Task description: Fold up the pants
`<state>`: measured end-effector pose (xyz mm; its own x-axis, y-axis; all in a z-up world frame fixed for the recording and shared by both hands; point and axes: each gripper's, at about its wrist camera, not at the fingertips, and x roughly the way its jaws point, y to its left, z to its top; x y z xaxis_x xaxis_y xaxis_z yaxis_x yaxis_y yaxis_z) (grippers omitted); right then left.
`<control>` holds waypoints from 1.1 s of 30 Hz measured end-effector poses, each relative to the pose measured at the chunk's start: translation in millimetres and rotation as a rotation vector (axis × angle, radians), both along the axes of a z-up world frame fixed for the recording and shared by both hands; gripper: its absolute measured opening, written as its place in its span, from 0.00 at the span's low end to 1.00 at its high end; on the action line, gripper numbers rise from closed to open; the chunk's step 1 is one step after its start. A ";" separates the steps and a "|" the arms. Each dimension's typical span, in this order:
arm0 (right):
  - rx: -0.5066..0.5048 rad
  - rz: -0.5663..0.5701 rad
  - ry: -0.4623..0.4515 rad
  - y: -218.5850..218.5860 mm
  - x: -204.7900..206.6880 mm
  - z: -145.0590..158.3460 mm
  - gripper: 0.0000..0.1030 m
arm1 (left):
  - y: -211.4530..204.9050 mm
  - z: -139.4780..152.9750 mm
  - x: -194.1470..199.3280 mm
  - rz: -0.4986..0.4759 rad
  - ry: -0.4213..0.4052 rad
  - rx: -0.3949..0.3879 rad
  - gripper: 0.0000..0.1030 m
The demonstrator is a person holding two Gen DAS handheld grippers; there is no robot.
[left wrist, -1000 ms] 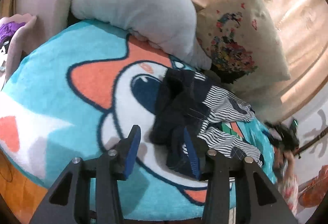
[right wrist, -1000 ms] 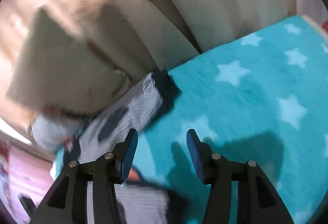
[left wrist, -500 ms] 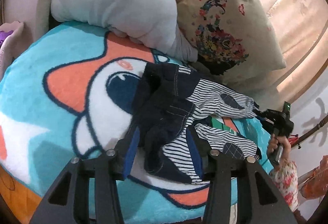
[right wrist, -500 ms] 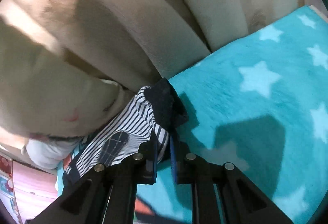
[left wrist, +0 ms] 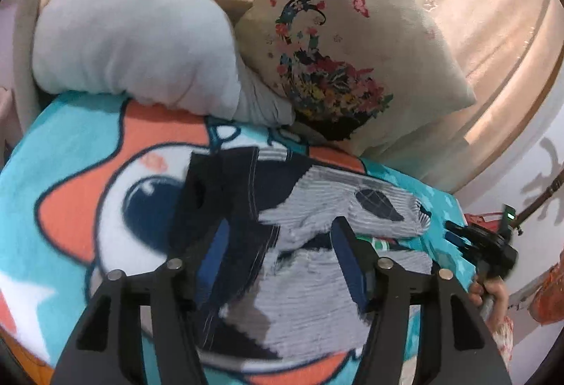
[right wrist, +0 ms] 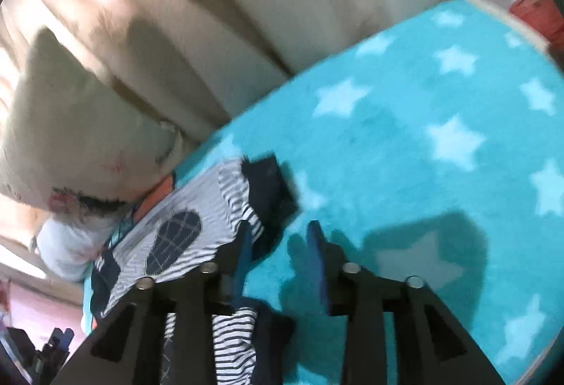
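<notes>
With the striped pants (left wrist: 310,265) rumpled on the turquoise blanket (right wrist: 440,145), we bring both hand-held grippers, left (left wrist: 282,258) and right (right wrist: 278,254), each spread and empty, onto waistband and cuff (right wrist: 268,184), pulling flat first

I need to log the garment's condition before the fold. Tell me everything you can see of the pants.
The pants are small, of soft white cloth with thin dark stripes, navy waist and cuffs, and oval navy checked knee patches. They lie rumpled and spread on the turquoise cartoon blanket, below the floral pillow. The open left gripper straddles their middle; the open right gripper sits at a navy cuff.
</notes>
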<state>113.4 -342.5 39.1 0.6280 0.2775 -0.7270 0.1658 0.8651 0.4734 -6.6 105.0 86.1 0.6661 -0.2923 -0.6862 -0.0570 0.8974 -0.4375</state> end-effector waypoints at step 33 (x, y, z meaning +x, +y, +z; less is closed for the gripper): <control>0.284 0.157 0.178 48.1 50.5 -58.2 0.25 | -7.6 -85.0 85.1 0.039 0.252 0.097 0.44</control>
<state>163.9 -294.4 -19.1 0.4326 0.5671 -0.7009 0.1429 0.7245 0.6743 78.5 97.4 1.0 0.4802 -0.1945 -0.8553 -0.1884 0.9295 -0.3171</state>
